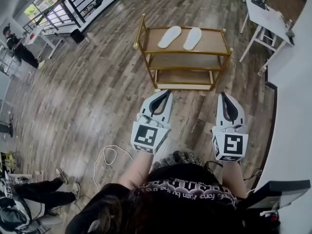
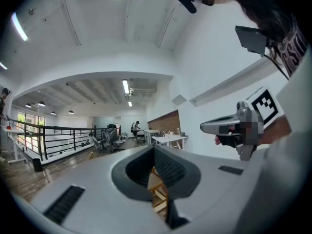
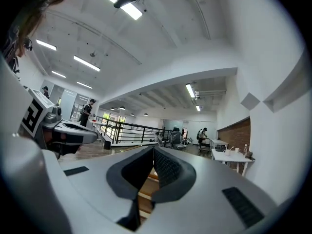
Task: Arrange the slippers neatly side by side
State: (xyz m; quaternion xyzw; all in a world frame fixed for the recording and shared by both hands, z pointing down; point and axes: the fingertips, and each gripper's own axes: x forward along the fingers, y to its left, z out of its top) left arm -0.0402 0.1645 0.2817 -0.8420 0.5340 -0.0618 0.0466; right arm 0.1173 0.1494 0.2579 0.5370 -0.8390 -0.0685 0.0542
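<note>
Two white slippers, one (image 1: pixel 169 36) on the left and one (image 1: pixel 192 38) on the right, lie side by side on the top shelf of a gold three-shelf cart (image 1: pixel 146 50), their toes pointing away from me. Both grippers hang in the air well short of the cart, over the wooden floor. My left gripper (image 1: pixel 168 92) is shut and holds nothing; its tips (image 2: pixel 154 148) meet, and a slice of the cart (image 2: pixel 158 191) shows beneath them. The right gripper (image 1: pixel 224 95) is likewise shut and empty (image 3: pixel 154 149), with the cart's shelves (image 3: pixel 145 191) below its tips.
A white table (image 1: pixel 265 18) stands at the back right. A white half-wall (image 1: pixel 292 106) runs along the right side. A black railing (image 1: pixel 83 1) lines the back left. A white cable (image 1: pixel 105 156) lies on the floor by my feet. A seated person's legs (image 1: pixel 34 191) are at the lower left.
</note>
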